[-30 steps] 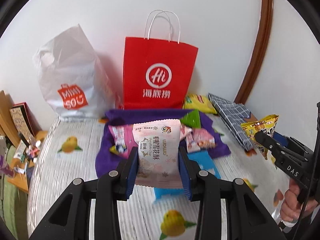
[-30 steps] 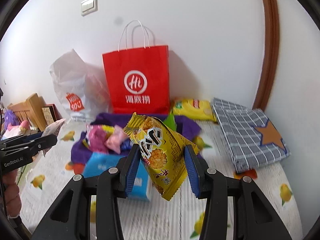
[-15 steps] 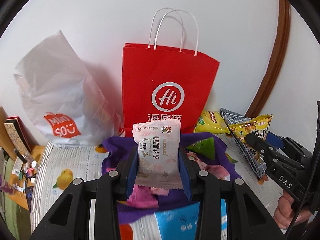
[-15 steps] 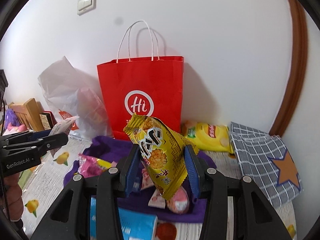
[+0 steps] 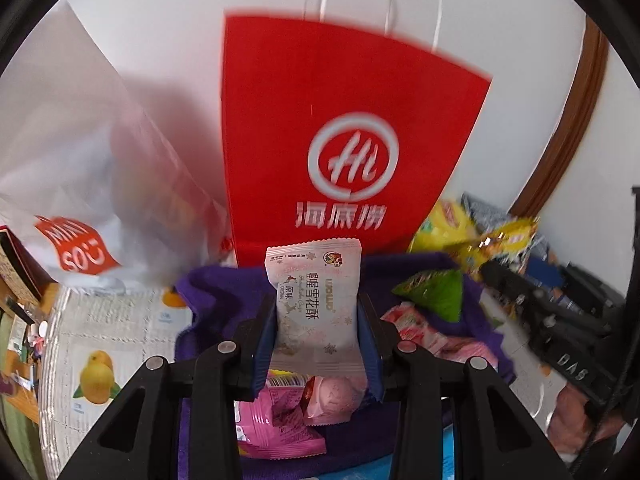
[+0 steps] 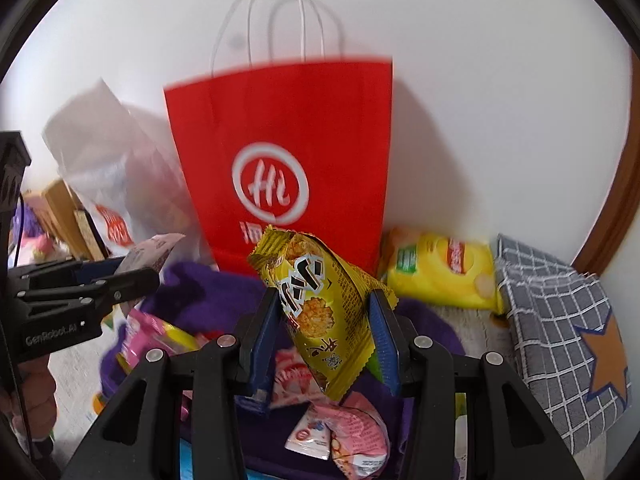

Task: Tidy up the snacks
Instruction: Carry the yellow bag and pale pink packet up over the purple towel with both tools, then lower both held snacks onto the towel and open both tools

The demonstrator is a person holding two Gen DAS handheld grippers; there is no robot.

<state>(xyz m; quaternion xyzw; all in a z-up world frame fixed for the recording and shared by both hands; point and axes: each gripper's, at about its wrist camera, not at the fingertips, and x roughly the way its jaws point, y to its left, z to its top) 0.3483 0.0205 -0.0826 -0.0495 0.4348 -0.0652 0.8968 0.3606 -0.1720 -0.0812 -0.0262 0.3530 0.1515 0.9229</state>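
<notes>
While a white snow-crisp packet (image 5: 316,304) sits clamped upright between the pads of the left hand-held gripper (image 5: 316,320), a yellow rice-cracker packet (image 6: 320,308) is pinched, tilted, in the right hand-held gripper (image 6: 324,328); both are lifted clear of the pile. Below them a purple cloth (image 5: 420,268) carries the loose snacks: pink packets (image 5: 280,420), a green triangular packet (image 5: 436,290) and a pink-and-white wrapper (image 6: 344,436) lie scattered on it. Behind the cloth stands a red paper bag (image 5: 340,128), upright against the wall, with a white plastic bag (image 5: 80,160) to its left and a yellow chip bag (image 6: 440,272) to its right, beside a grey checked cloth (image 6: 560,340). I judge the sorting only partly done: two packets are in hand, seemingly bound for the red bag, and most snacks remain unsorted on the patterned bed cover (image 5: 104,320).
</notes>
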